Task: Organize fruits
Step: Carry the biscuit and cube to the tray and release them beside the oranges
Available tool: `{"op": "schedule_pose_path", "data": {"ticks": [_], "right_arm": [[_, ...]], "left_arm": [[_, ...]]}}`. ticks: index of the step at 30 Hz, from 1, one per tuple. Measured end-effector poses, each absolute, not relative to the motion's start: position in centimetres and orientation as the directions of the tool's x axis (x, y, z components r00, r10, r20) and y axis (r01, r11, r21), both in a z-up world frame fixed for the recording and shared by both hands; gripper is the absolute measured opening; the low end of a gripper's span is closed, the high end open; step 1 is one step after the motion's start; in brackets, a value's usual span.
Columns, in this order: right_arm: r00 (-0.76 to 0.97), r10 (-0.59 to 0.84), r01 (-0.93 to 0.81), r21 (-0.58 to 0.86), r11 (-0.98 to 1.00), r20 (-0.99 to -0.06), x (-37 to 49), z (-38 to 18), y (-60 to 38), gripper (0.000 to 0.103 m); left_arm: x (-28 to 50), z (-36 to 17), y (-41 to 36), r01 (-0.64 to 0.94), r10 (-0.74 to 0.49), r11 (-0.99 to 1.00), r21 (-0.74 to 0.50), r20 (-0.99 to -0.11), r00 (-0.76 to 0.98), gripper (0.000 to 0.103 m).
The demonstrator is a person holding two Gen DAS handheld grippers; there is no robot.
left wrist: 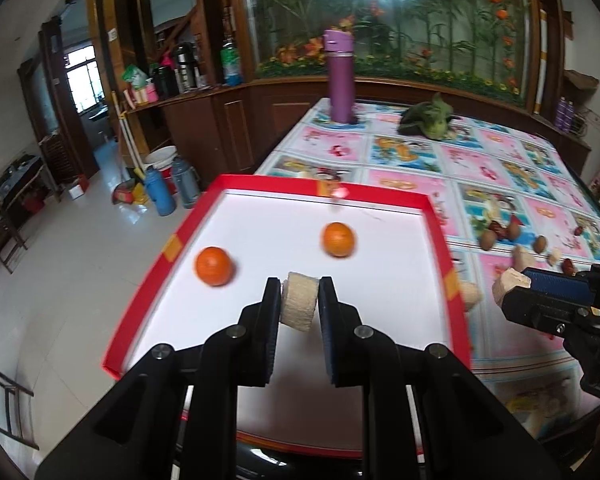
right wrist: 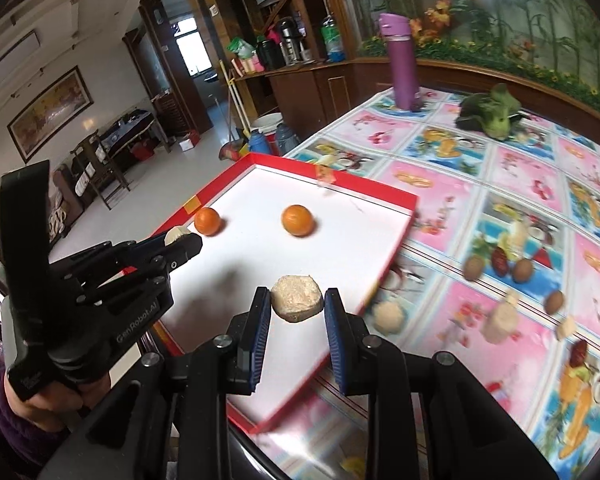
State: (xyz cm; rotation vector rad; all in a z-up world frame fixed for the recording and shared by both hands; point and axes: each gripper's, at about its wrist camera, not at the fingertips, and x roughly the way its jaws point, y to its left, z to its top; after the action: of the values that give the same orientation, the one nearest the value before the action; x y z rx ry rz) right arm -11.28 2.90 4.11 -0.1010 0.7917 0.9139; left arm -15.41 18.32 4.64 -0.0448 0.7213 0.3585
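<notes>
A red-rimmed white tray (left wrist: 436, 216) (right wrist: 404, 216) lies on the table's left end with two oranges in it (left wrist: 214, 266) (left wrist: 338, 239), which also show in the right wrist view (right wrist: 207, 221) (right wrist: 297, 220). My left gripper (left wrist: 299, 301) (right wrist: 180, 242) is shut on a beige corn chunk (left wrist: 298, 306) above the tray. My right gripper (right wrist: 297, 306) (left wrist: 516, 286) is shut on another beige chunk (right wrist: 297, 298) over the tray's right part. More beige chunks (right wrist: 388, 316) (right wrist: 500, 322), brown nuts (right wrist: 473, 268) and red dates (right wrist: 500, 260) lie on the tablecloth right of the tray.
A purple bottle (left wrist: 340, 76) (right wrist: 402, 60) stands at the table's far end, with a leafy green vegetable (left wrist: 430, 118) (right wrist: 492, 114) to its right. The table's left edge drops to a tiled floor with thermoses and a bucket (left wrist: 168, 184).
</notes>
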Motion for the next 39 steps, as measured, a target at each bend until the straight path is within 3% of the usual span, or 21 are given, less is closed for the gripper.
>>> {"op": "schedule_pose_path", "data": {"ticks": [39], "right_arm": [[0.278, 0.565, -0.713, 0.227, 0.663, -0.777, -6.3, -0.1, 11.5, 0.026]], "left_arm": [[-12.4, 0.7, 25.4, -0.46, 0.403, 0.878, 0.131, -0.721, 0.564, 0.021]]}}
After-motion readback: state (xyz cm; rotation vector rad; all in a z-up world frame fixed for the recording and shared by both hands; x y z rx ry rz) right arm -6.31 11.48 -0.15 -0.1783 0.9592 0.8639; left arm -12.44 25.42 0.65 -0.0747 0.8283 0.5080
